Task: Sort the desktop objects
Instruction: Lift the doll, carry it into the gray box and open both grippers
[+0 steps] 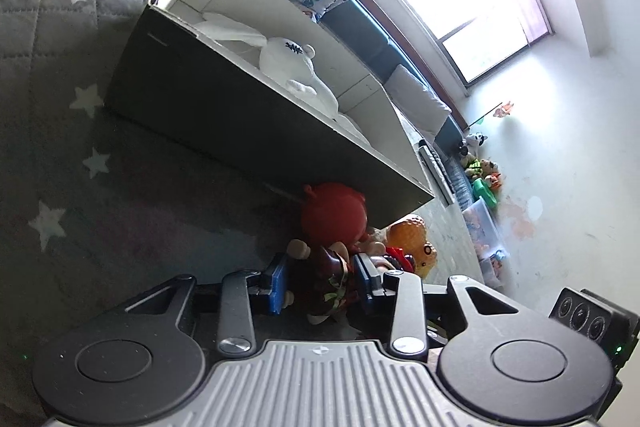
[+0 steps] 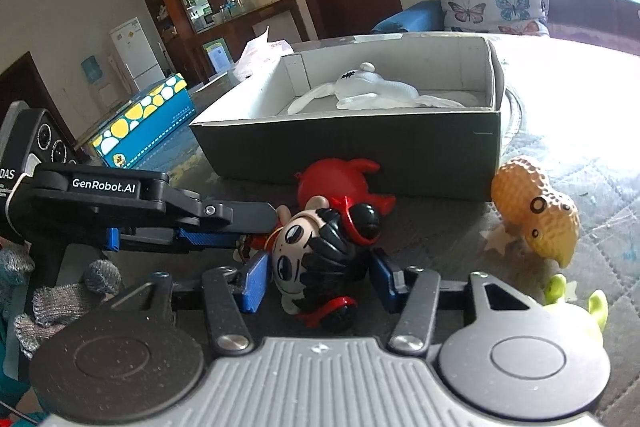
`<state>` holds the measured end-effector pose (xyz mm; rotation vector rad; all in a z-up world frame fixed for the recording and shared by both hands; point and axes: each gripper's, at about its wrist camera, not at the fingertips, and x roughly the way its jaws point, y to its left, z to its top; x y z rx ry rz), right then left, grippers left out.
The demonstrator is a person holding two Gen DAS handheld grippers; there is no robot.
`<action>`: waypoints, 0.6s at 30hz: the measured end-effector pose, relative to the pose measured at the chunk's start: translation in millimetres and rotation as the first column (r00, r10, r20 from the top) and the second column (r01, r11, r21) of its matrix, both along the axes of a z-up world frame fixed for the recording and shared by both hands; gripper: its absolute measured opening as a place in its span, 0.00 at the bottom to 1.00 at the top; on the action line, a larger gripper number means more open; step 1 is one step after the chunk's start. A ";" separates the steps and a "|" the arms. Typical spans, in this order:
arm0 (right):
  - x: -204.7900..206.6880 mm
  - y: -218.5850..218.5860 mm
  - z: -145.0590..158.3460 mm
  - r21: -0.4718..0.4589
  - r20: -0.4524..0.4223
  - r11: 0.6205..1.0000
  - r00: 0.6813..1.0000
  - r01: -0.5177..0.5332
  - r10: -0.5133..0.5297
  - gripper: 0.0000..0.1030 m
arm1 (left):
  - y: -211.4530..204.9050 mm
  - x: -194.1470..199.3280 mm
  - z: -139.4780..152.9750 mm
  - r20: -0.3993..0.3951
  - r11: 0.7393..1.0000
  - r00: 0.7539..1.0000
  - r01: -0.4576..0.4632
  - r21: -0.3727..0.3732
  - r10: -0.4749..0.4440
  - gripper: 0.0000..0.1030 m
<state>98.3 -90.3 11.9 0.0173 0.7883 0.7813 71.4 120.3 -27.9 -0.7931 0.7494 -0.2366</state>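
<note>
Here, my right gripper (image 2: pixel 320 277) straddles the doll's (image 2: pixel 316 255) head without pinching, my left gripper (image 1: pixel 320 279) clamps its body, near the box (image 2: pixel 360 151).

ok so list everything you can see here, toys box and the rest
doll: 1, black hair, red trim, between both grippers' fingers
red toy: 1, against box front
peanut toy: 1, orange, right of box
green toy: 1, lower right, partly hidden
box: 1, dark outside, white inside, open
white plush: 1, in box
butterfly pillow: 1, behind box
blue carton: 1, left of box
left gripper: around doll
right gripper: around doll
</note>
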 end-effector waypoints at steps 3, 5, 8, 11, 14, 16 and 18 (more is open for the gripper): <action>-4.7 -0.1 3.2 0.004 0.005 1.000 1.000 -0.007 0.007 0.52 | 1.8 -6.1 3.1 0.003 1.000 1.000 0.000 -0.006 0.000 0.36; -9.0 0.2 8.8 0.007 0.021 1.000 1.000 -0.012 0.012 0.52 | 1.2 -11.3 9.9 0.020 1.000 1.000 -0.001 0.005 0.001 0.36; -12.1 0.3 21.4 0.021 0.053 1.000 0.999 -0.015 0.014 0.52 | 1.3 -13.3 23.1 0.057 1.000 0.998 -0.003 0.012 0.003 0.36; -10.1 1.1 38.5 0.028 0.101 0.999 0.995 -0.016 0.013 0.52 | 1.9 -8.8 42.2 0.117 1.000 0.993 -0.004 0.027 0.001 0.34; -0.7 2.0 55.8 0.042 0.148 0.999 0.989 -0.006 0.000 0.52 | 2.4 1.3 60.4 0.171 0.999 0.985 -0.007 0.042 0.000 0.33; 6.3 2.2 63.7 0.047 0.169 0.999 0.986 -0.001 -0.007 0.52 | 3.3 10.8 69.3 0.189 0.999 0.982 -0.007 0.045 -0.001 0.33; 18.4 3.8 72.2 0.048 0.198 0.999 0.980 0.006 -0.015 0.52 | 2.5 23.3 78.0 0.212 0.999 0.977 -0.007 0.051 -0.004 0.33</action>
